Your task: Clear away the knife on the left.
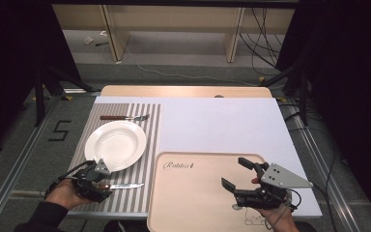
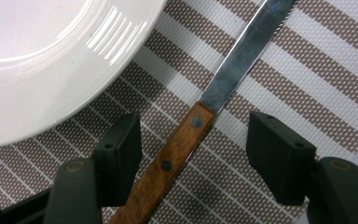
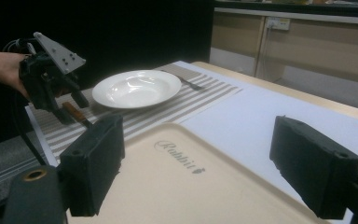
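A knife [image 1: 125,185] with a wooden handle and steel blade lies on a striped placemat [image 1: 147,159] near the table's front edge. It rests just in front of a white plate [image 1: 116,144]. My left gripper [image 1: 101,186] is low over the handle. In the left gripper view, the left gripper [image 2: 196,137] is open, and the knife [image 2: 182,144] runs between the jaws with a gap on each side. The plate's rim [image 2: 74,88] sits upper left. My right gripper [image 1: 233,172] hangs open over a beige tray [image 1: 193,203] with nothing between the jaws [image 3: 205,163].
A fork [image 1: 125,117] lies at the placemat's far end, beyond the plate. The tray [image 3: 182,186], printed "Rabbit", holds nothing. A white sheet [image 1: 217,125] covers the table's right and back. The right gripper view also shows the left gripper [image 3: 72,108], plate [image 3: 135,88] and fork [image 3: 189,84].
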Action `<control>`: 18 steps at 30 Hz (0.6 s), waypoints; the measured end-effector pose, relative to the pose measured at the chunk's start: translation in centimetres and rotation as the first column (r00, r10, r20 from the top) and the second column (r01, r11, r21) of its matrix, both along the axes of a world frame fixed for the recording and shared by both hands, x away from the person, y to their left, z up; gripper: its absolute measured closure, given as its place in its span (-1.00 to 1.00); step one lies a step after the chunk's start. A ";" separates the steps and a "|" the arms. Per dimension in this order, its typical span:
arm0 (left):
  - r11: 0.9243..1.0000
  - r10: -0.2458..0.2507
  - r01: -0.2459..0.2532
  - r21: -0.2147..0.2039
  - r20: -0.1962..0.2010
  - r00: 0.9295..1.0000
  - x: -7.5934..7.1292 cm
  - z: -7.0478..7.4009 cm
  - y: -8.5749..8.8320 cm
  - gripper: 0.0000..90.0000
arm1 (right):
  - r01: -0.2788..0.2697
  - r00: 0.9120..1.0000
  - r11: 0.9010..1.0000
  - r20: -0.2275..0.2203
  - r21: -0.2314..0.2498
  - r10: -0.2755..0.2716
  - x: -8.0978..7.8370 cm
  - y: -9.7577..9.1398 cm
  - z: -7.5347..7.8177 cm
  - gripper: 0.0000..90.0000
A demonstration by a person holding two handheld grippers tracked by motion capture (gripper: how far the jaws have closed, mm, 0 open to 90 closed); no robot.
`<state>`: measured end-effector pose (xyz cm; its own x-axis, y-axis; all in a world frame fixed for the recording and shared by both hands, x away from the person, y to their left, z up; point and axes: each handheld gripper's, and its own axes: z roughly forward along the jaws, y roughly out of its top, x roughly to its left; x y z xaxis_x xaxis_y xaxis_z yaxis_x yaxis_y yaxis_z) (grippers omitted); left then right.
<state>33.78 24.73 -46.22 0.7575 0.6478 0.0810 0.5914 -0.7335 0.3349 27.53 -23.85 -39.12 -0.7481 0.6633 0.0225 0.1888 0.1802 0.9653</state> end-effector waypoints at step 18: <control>0.997 0.068 -0.072 -0.032 -0.099 0.993 0.7 -0.2 0.7 0.22 | -0.001 1.000 1.000 -0.002 -0.003 0.001 0.0 0.0 0.0 -0.58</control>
